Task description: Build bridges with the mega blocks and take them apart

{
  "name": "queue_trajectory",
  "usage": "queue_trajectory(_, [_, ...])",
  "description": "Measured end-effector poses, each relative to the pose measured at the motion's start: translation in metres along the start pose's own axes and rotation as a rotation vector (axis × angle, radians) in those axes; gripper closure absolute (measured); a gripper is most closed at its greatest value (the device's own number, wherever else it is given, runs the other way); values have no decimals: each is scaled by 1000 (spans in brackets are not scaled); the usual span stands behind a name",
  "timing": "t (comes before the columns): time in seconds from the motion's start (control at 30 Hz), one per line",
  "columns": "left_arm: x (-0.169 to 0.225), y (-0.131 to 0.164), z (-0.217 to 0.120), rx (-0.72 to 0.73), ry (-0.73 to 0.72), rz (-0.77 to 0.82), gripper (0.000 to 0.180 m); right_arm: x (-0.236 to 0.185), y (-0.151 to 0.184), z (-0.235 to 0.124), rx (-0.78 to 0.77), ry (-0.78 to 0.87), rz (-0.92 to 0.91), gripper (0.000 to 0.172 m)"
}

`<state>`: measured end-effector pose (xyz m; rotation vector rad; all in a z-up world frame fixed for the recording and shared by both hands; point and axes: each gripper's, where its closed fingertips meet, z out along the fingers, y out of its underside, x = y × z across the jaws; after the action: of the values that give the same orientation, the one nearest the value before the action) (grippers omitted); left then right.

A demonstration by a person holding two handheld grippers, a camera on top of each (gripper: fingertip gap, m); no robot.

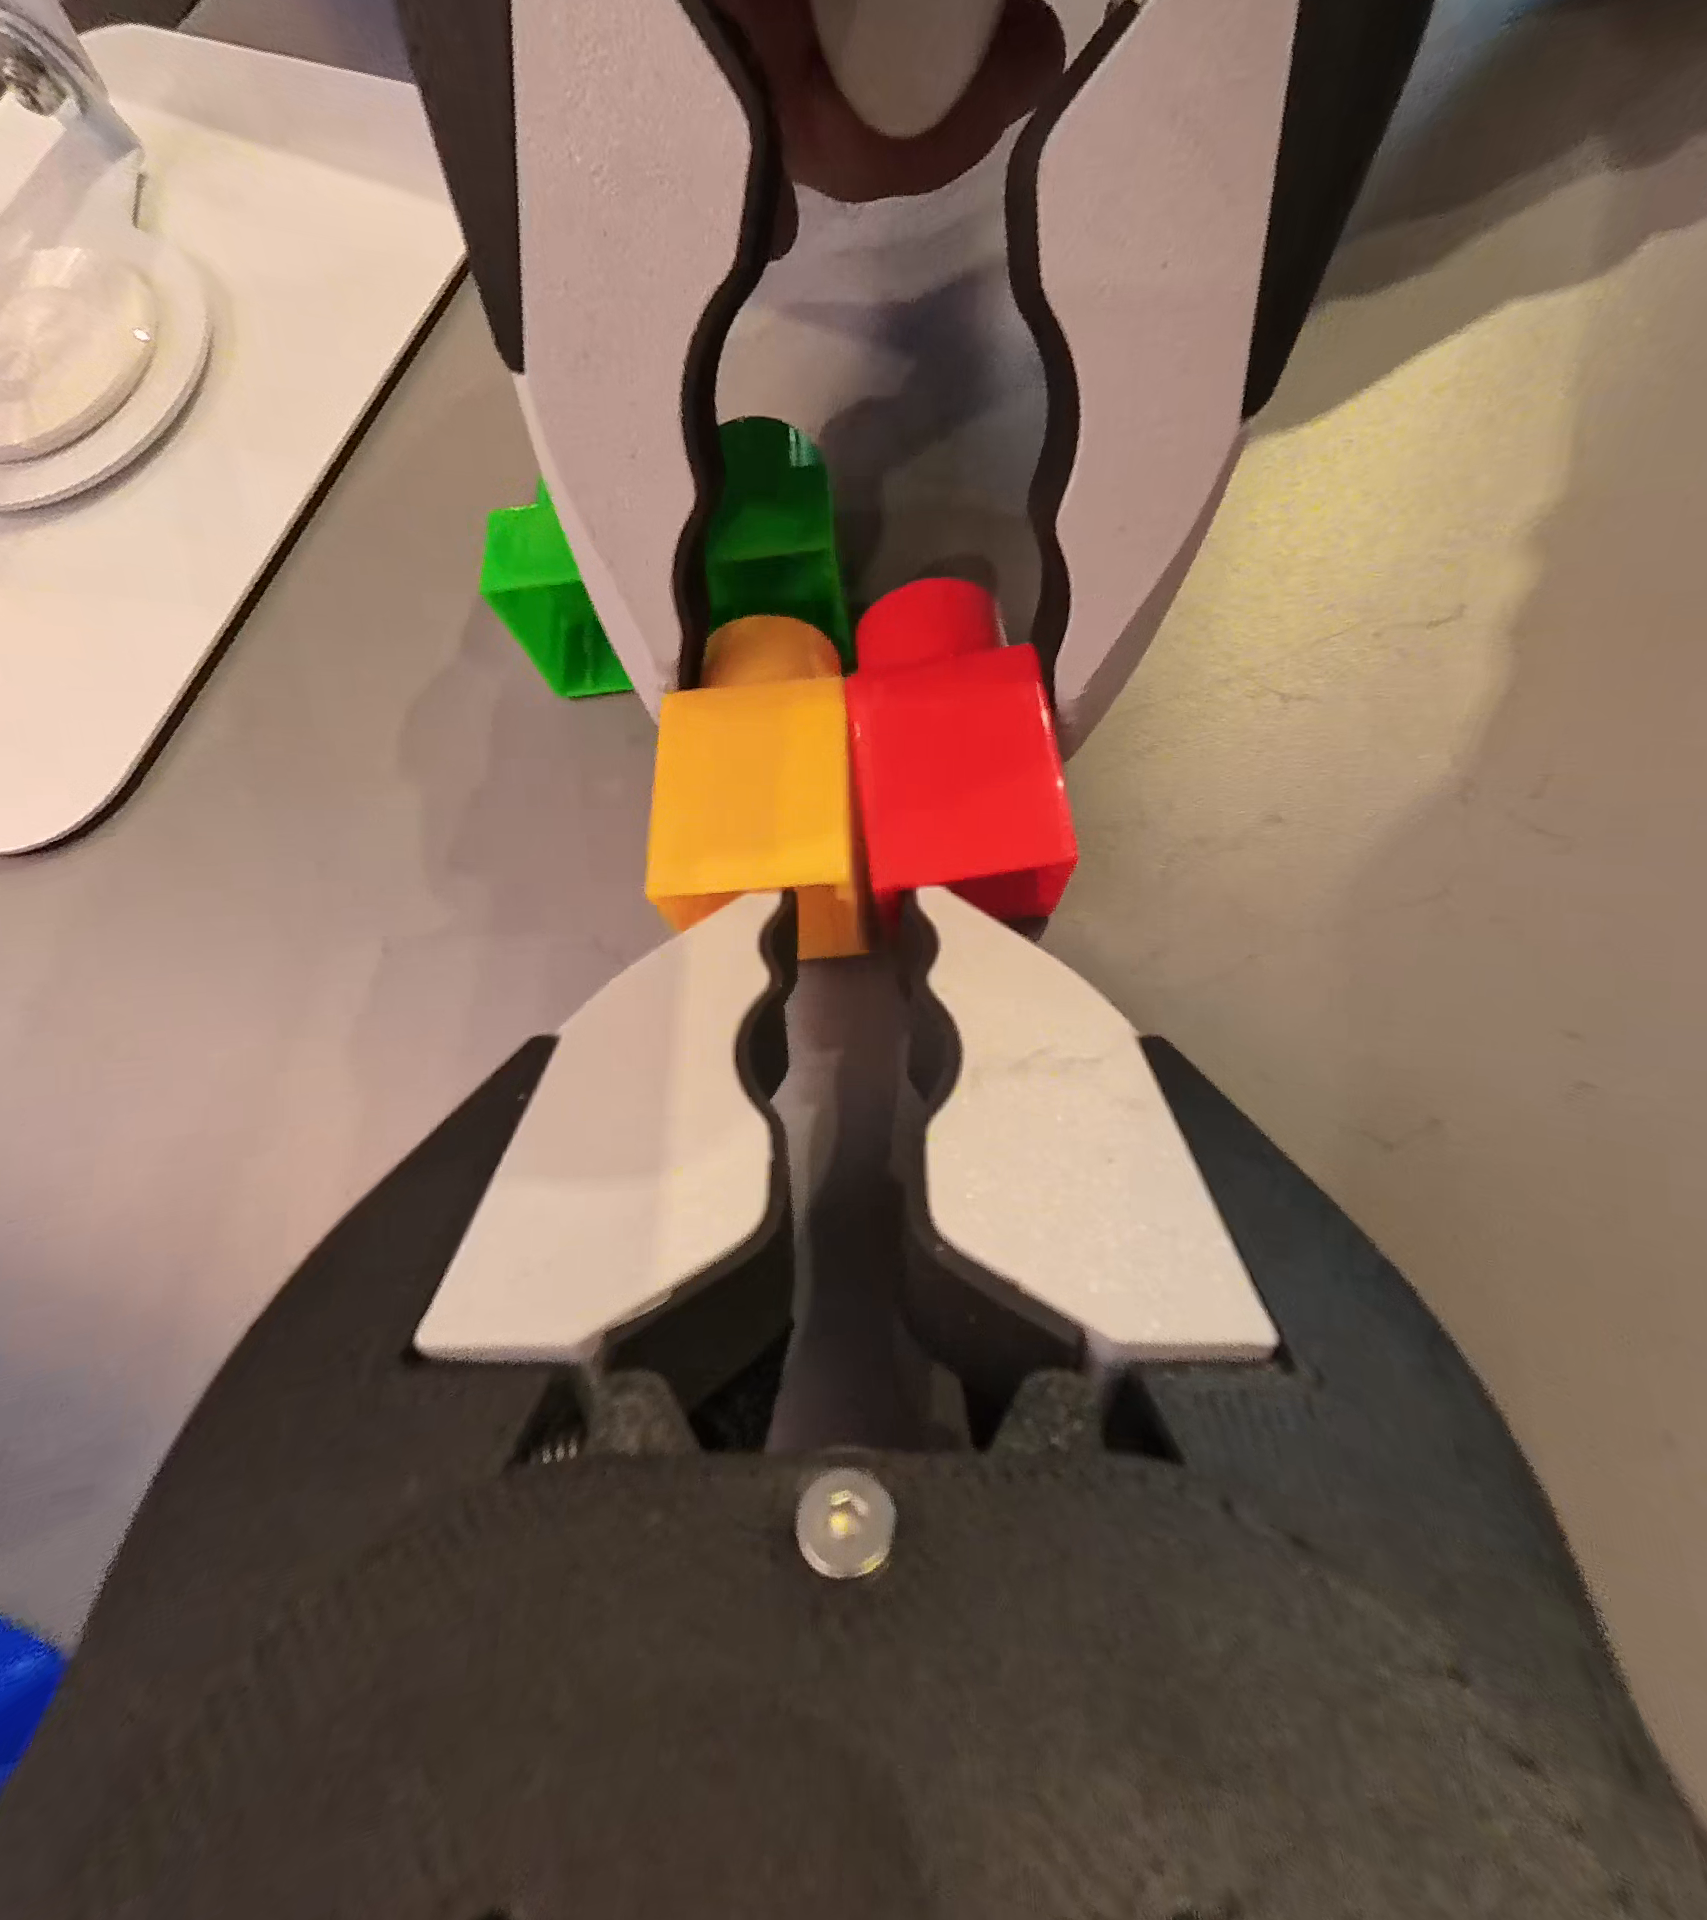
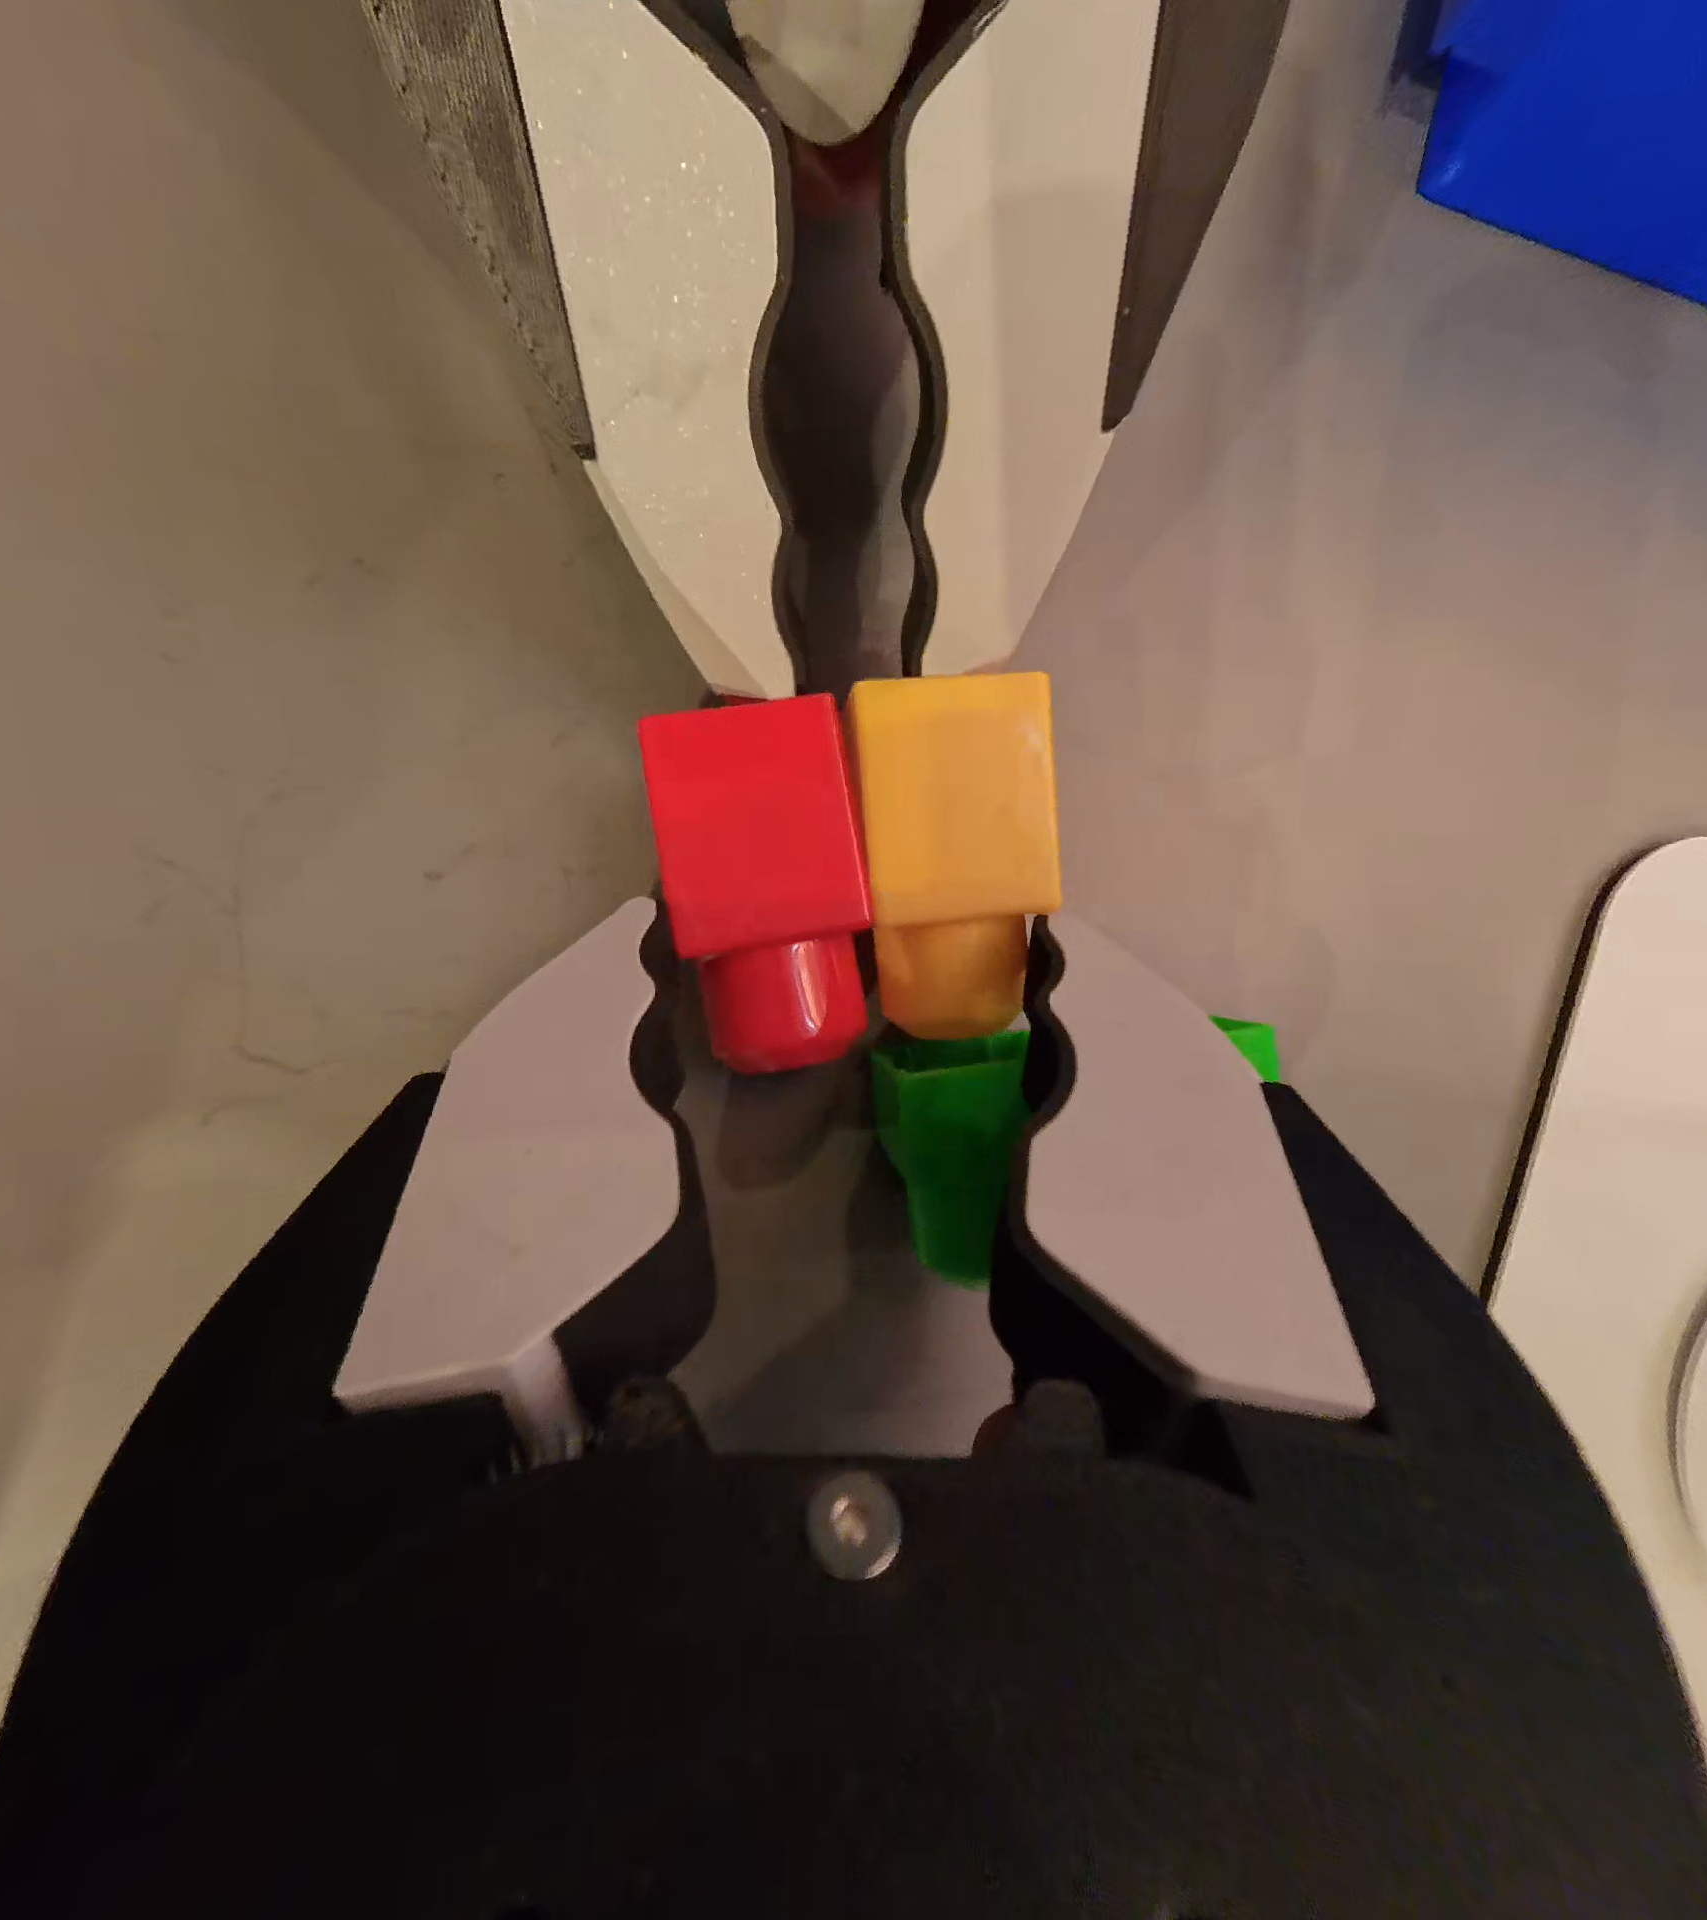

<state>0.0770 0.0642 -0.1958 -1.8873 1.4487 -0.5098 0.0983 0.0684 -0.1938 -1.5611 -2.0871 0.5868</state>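
My left gripper [image 1: 849,914] pinches the open bottom edges of a yellow block [image 1: 750,795] and a red block [image 1: 958,774], fingers narrowly apart and clamped where the pair meets side by side above the grey table [image 1: 1451,727]. My right gripper [image 2: 844,935] faces it from twelve o'clock in the left wrist view, its fingers spread wide around the studded ends of both blocks; whether its pads press on them, I cannot tell. A green block [image 1: 776,520] lies on the table just beyond the pair. A white board [image 1: 153,468] sits at ten o'clock, a blue bin [image 2: 1638,156] at one o'clock in the right wrist view.
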Motion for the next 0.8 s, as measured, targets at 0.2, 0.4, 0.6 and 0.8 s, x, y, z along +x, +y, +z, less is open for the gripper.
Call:
queue_trajectory(0.2, [1, 2, 4, -22, 15, -12, 161, 0, -1, 1, 17, -2, 5, 109])
queue_trajectory(0.4, [0, -1, 7, -24, 6, -10, 169, 1, -1, 0, 38, -7, 21, 107])
queue_trajectory(0.6, [1, -2, 8, -25, 52, -30, 168, 1, 0, 0, 42, 3, 24, 107])
queue_trajectory(0.8, [1, -3, 9, -25, 9, 26, 170, 1, 1, -1, 43, 8, 19, 107])
